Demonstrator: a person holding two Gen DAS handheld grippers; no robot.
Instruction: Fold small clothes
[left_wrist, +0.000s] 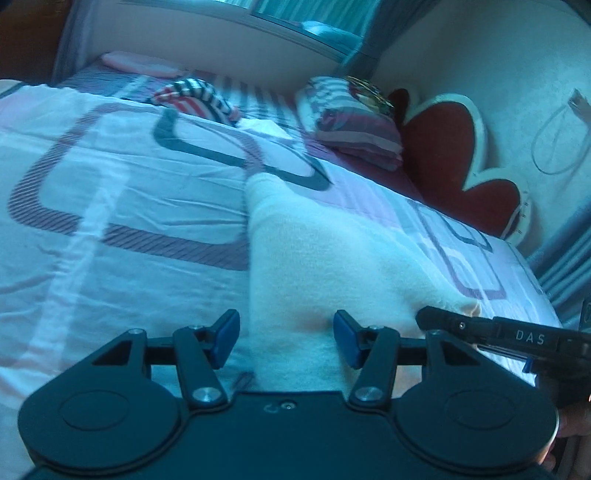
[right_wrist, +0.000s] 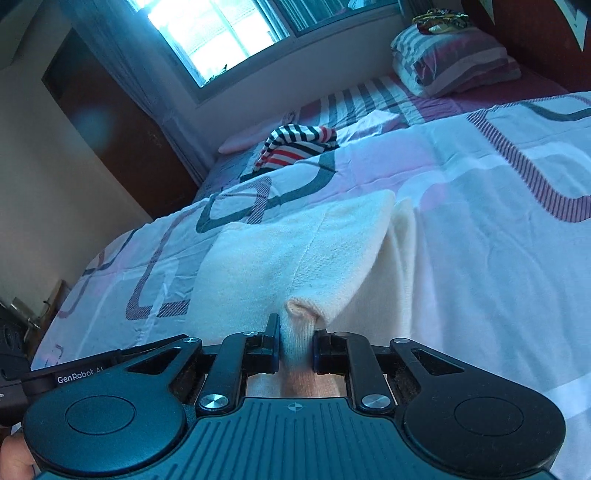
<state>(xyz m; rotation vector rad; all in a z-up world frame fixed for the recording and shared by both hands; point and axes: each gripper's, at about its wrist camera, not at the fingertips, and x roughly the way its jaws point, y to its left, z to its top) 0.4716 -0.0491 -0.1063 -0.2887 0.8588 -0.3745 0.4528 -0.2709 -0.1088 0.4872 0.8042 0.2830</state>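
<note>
While the left wrist view is taken first, the left gripper (left_wrist: 284, 339) is seen with its blue pads spread, and the near edge of a cream garment (left_wrist: 332, 258) lies between them; no pad is seen pressing on the cloth. The garment is spread on a patterned bedspread (left_wrist: 110, 192), and the right gripper (left_wrist: 428, 316) is noted at the garment's near right corner. A striped garment (left_wrist: 195, 94) lies well apart, toward the far side of the bed, near a folded pile (left_wrist: 354, 125).

From the right wrist view, the right gripper (right_wrist: 295, 347) is found pinching a bunched corner of the cream garment (right_wrist: 295, 251), its fingers drawn close on the cloth. A flap of the garment is seen already turned over, with a second layer showing beside it on the right.

Progress is judged early to middle: one corner is secured, the other edge is not yet gripped, and the fold is incomplete. The striped garment (right_wrist: 299, 144) appears unfolded and is taken as left to do.
</note>
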